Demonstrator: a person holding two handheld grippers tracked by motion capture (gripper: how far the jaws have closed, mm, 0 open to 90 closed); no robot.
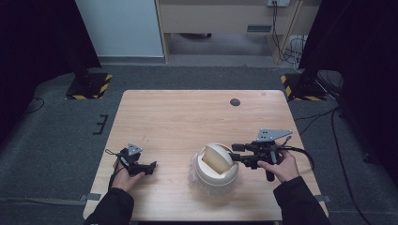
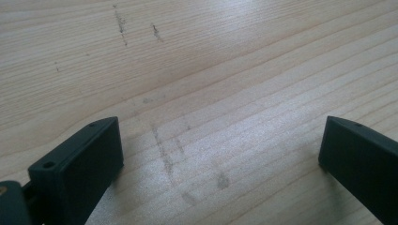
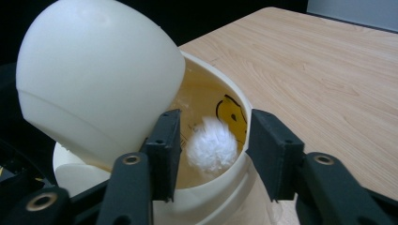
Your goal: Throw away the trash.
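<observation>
One cream bin (image 1: 215, 174) with one tilted swing lid (image 1: 215, 160) sits at 5 o'clock on the wooden table (image 1: 187, 117). Inside: one white fluffy ball (image 3: 212, 145) and one yellow smiley item (image 3: 233, 113). R gripper (image 1: 233, 152) at bin's 3 o'clock rim, jaws part-open, nothing held. L gripper (image 1: 151, 167) at 8 o'clock, jaws wide, empty.

1. A cream bin (image 1: 215, 174) with its tilted swing lid (image 1: 217, 159) stands near the tabletop (image 1: 187, 117) front, right of centre.
2. The far half lies bare; only a small dark disc (image 1: 235, 102) sits there.
</observation>
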